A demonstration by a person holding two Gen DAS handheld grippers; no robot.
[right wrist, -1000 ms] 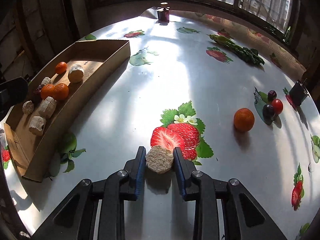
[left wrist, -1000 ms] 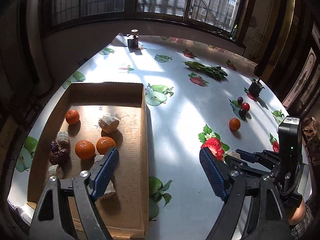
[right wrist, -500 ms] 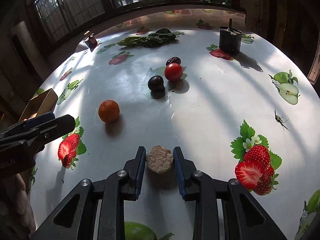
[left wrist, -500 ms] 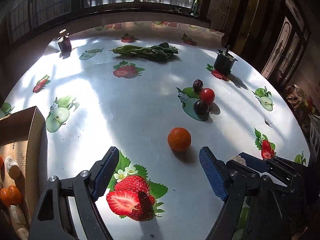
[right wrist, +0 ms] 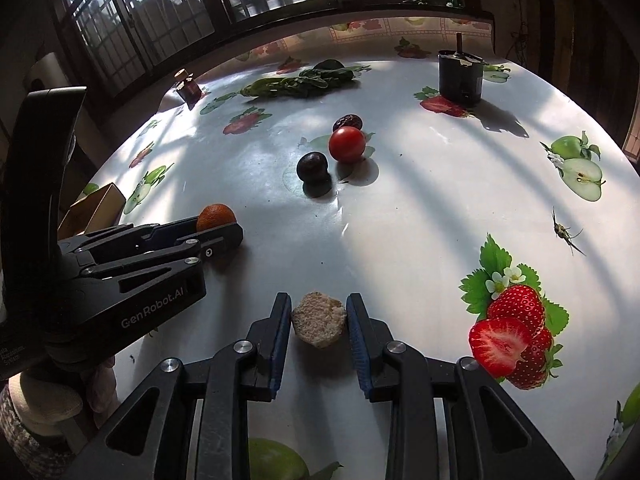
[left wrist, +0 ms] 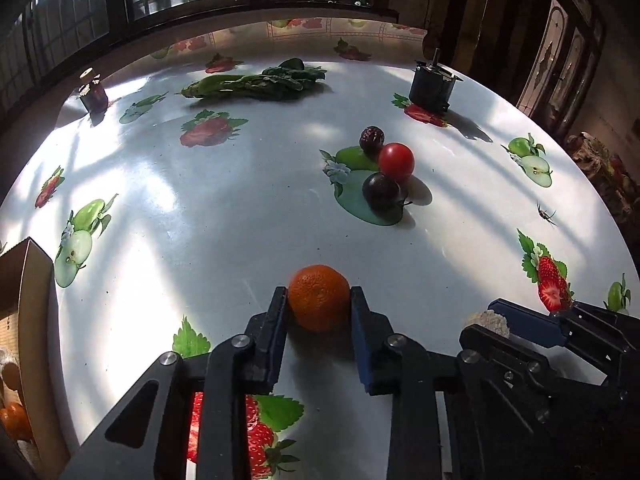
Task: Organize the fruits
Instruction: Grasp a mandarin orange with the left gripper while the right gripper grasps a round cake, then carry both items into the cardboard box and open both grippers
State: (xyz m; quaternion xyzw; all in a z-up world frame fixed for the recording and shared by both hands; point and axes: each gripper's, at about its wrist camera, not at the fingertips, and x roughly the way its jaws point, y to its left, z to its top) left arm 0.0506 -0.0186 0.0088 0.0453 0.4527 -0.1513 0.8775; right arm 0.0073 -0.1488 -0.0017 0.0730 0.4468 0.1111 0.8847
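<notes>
Left wrist view: left gripper (left wrist: pixel 319 300) is clenched on one round, dimpled orange (left wrist: pixel 319 297) resting on the glossy table (left wrist: pixel 224 216).
Right wrist view: right gripper (right wrist: pixel 319 316) is clamped on one rough, beige, faceted chunk (right wrist: pixel 319 323).
Beyond: one red tomato (right wrist: pixel 347 144), one dark plum (right wrist: pixel 313 167), one wrinkled date (right wrist: pixel 348 121).
Only left view: cardboard box (left wrist: pixel 34 320) edge holding an orange fruit (left wrist: pixel 14 420).
</notes>
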